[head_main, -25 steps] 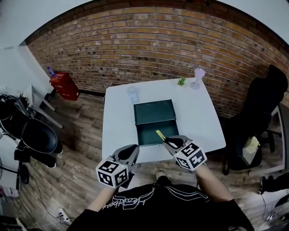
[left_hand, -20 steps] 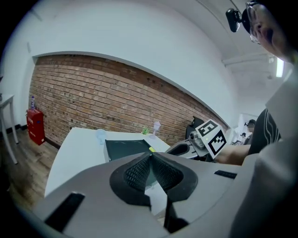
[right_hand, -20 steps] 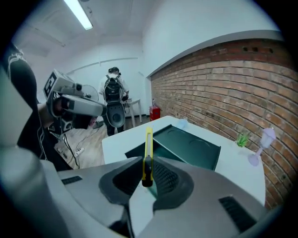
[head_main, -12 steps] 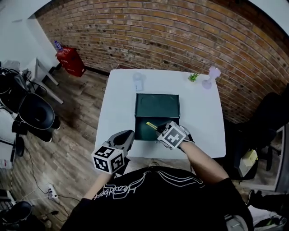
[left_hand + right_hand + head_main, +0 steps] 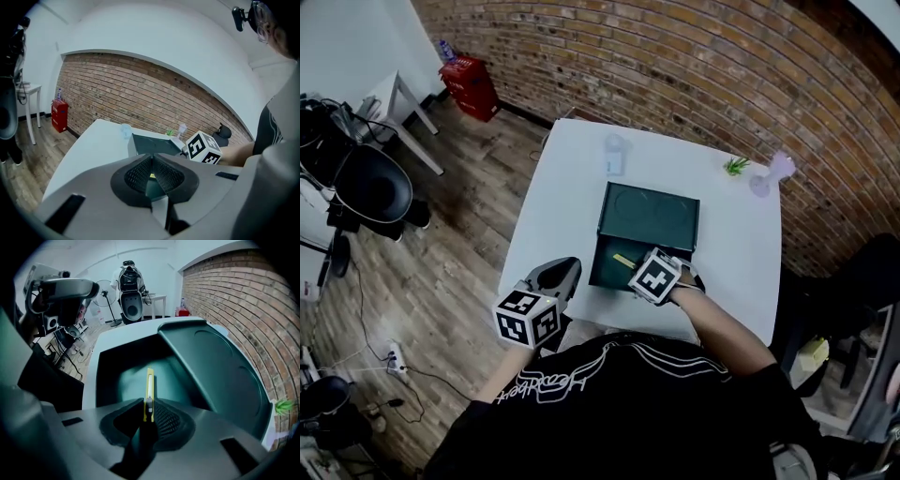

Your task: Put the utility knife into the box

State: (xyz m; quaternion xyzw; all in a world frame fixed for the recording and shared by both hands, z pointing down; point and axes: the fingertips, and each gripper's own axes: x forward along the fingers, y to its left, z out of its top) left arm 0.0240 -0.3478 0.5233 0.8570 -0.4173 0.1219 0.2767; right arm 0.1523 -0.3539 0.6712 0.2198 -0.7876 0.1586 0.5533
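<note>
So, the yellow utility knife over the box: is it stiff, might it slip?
Probably stiff: the utility knife juts straight from the right gripper without sagging. Likely light, being slim. It might pivot, since only one end is clamped.

The table [image 5: 548, 202] has a smooth, matt white top, and the box [image 5: 649, 217] on it looks like dark green plastic with a soft sheen. The utility knife [image 5: 149, 389] is yellow plastic round a pale metal strip, between the finely ribbed black pads [image 5: 165, 420] of the right gripper [image 5: 148, 412]. Behind the table the wall [image 5: 675, 56] is rough brick, and beside the table the floor [image 5: 459, 234] is wood plank
</note>
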